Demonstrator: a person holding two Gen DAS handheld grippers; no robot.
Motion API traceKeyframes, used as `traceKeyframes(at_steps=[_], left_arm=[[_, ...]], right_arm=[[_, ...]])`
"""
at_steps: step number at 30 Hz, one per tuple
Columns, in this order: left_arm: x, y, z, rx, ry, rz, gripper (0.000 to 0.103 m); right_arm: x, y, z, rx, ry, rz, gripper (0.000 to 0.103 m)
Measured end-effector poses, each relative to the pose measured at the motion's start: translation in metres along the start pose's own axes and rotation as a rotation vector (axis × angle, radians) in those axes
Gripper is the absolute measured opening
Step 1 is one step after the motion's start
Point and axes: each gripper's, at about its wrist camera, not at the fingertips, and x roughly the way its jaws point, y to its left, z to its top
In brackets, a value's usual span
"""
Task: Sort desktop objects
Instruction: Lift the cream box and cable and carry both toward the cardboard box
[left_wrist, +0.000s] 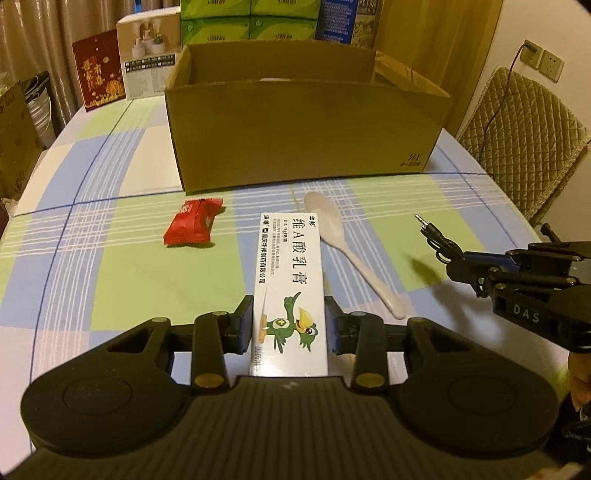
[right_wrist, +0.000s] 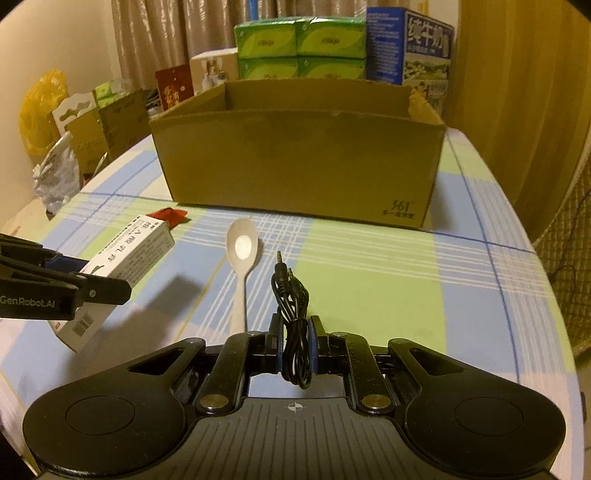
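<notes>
My left gripper is shut on a white ointment carton printed with a green cartoon bird, held above the checked tablecloth; the right wrist view shows the carton lifted and tilted. My right gripper is shut on a coiled black audio cable, whose jack plugs point forward; the cable shows at the right of the left wrist view. A pale plastic spoon lies on the cloth between the two grippers. A red snack packet lies at the left. An open cardboard box stands behind them.
Green tissue packs, a blue milk carton and printed boxes stand behind the cardboard box. A quilted chair is off the table's right edge. Bags and cartons crowd the left side.
</notes>
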Motion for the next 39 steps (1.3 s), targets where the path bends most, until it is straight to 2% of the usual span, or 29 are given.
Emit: traceKeyframes(at_steps=[20, 39], left_arm=[[-0.047, -0.011, 0.002, 0.014, -0.061, 0.005, 0.033], [-0.049, -0.01, 0.035, 0.037, -0.098, -0.016, 0.033]], right_arm=[[-0.05, 0.005, 0.008, 0.022, -0.069, -0.012, 0.01], [-0.054, 0.001, 0.041, 0.016, -0.114, -0.017, 0.01]])
